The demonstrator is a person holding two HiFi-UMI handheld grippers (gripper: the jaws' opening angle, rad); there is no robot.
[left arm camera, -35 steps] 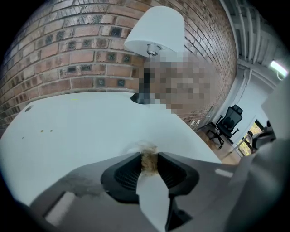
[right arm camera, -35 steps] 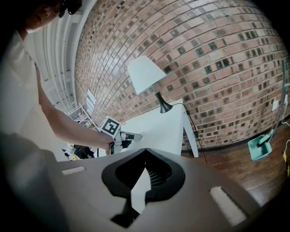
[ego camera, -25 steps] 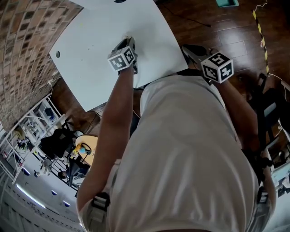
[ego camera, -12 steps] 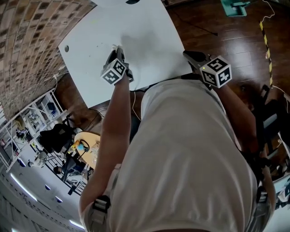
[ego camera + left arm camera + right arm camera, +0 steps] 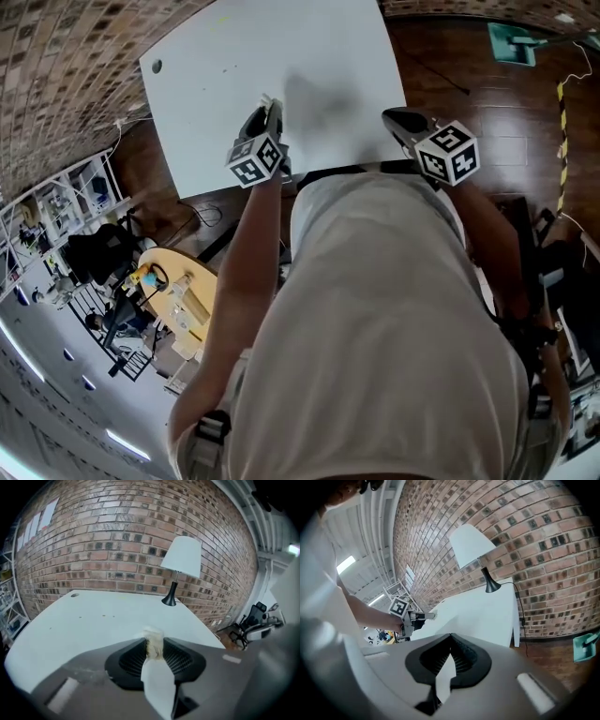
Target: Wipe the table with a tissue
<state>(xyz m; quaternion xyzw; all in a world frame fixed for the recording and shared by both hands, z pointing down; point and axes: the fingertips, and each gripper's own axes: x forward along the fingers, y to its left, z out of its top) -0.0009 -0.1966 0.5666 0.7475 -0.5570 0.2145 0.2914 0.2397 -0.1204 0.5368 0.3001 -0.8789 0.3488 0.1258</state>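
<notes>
White table (image 5: 281, 56), lamp (image 5: 182, 557) at its far edge by the brick wall (image 5: 117, 536). Left gripper (image 5: 268, 107) over table's near side; jaws, just eased slightly wider, pinch crumpled tissue (image 5: 153, 644) at tips. Right gripper (image 5: 396, 118) at near right corner, jaws together, empty.

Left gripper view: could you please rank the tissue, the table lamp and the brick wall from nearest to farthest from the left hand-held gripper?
1. Tissue: pinched between the jaws of the left hand-held gripper, centre foreground.
2. Table lamp: standing at the far edge of the white table, right of centre.
3. Brick wall: behind the lamp, filling the background.
</notes>
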